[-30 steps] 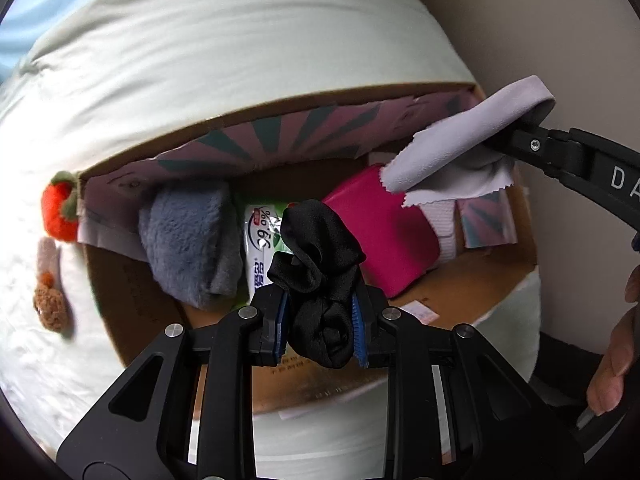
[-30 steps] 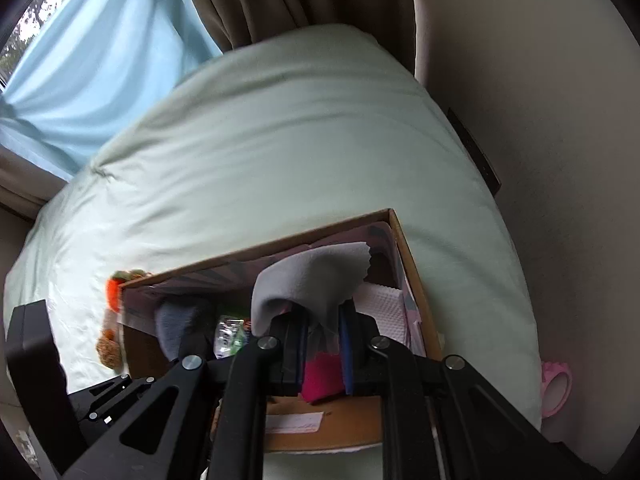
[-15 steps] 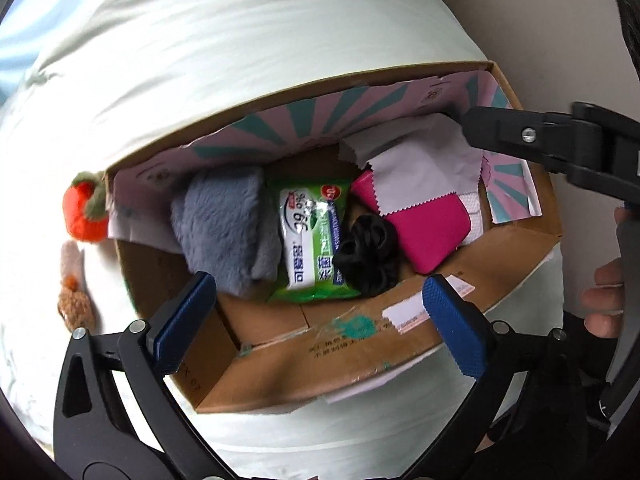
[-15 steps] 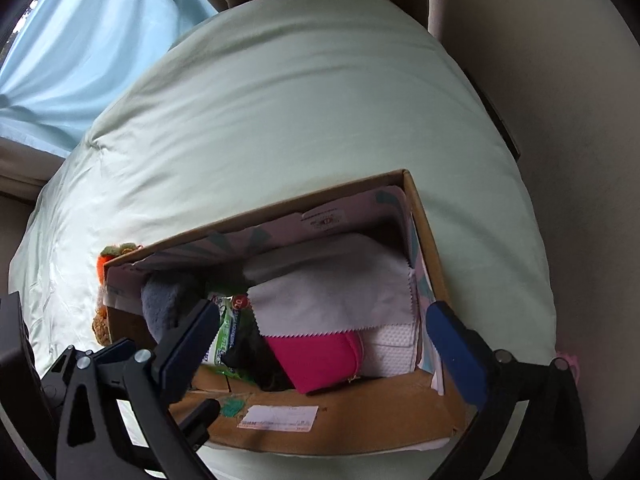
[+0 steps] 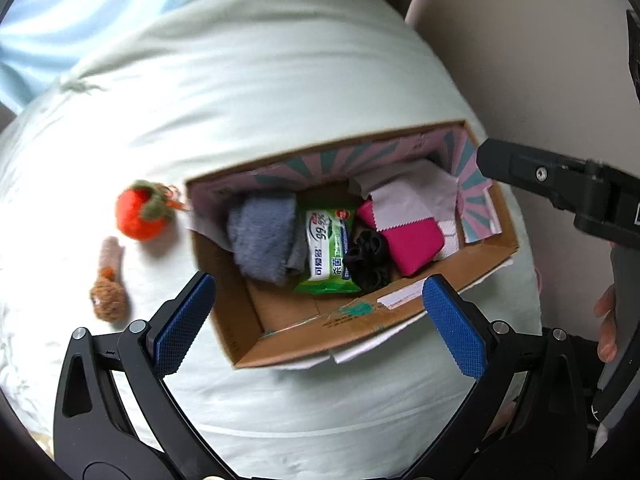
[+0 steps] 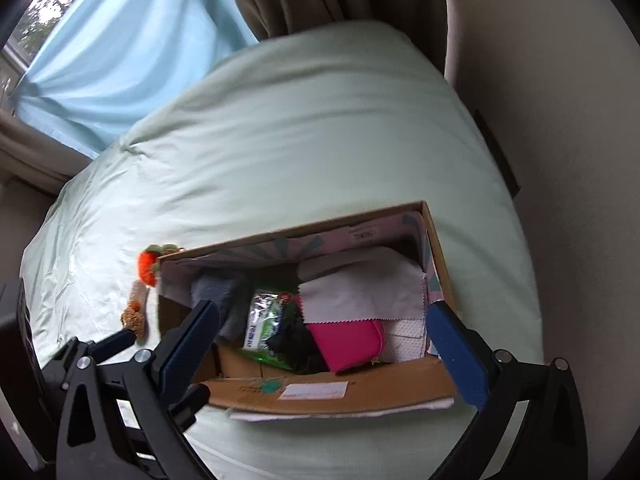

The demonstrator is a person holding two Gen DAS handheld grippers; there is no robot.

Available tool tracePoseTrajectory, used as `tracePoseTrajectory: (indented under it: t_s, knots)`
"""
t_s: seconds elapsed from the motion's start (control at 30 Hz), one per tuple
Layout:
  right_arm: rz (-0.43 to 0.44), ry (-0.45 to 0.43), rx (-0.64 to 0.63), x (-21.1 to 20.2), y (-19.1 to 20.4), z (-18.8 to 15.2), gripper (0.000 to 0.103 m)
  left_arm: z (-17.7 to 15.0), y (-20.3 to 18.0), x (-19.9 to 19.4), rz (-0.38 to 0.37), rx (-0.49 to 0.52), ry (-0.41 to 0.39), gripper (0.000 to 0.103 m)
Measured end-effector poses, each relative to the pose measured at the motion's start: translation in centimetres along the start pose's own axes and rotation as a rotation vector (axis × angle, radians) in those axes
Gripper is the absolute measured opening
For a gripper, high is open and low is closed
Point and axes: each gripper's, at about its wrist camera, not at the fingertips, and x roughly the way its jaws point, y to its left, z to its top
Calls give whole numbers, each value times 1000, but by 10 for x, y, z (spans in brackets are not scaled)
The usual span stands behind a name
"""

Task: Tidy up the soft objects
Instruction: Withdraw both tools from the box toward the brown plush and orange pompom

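Observation:
An open cardboard box (image 5: 360, 330) (image 6: 400, 394) sits on the pale green bed. Inside lie a grey plush cloth (image 5: 264, 236) (image 6: 218, 294), a green wipes pack (image 5: 330, 256) (image 6: 264, 326), a black scrunched fabric (image 5: 368, 258) (image 6: 294, 346), a pink pouch (image 5: 412, 246) (image 6: 348, 344) and a pale grey cloth (image 5: 408, 204) (image 6: 360, 290). My left gripper (image 5: 320, 322) is open and empty, above the box's near side. My right gripper (image 6: 320, 350) is open and empty above the box.
An orange plush fruit (image 5: 140, 216) (image 6: 146, 266) and a small brown plush toy (image 5: 109, 292) (image 6: 134, 316) lie on the bed left of the box. Blue and brown curtains (image 6: 120, 56) hang behind. A beige wall (image 6: 560, 120) is at the right.
Both grippers opened and pulled back up from the box. The black fabric dropped beside the wipes; the pale grey cloth now lies on the pink pouch.

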Motion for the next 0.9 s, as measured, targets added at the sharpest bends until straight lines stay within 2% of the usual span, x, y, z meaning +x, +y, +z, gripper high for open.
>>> tracePoseTrajectory:
  t_s: [0.23, 0.37, 0.63, 0.9]
  knots:
    - [-3, -85, -52, -69, 33, -9, 103, -14, 11, -74, 3, -18, -119, 103]
    - [-19, -128, -95, -109, 61, -18, 103, -27, 30, -121, 20, -55, -184, 103]
    - [-2, -241, -228, -167, 127, -43, 103, -62, 88, -210, 116, -167, -338, 103]
    - [70, -343, -308, -197, 178, -69, 103, -102, 131, -261, 244, -231, -427, 103]
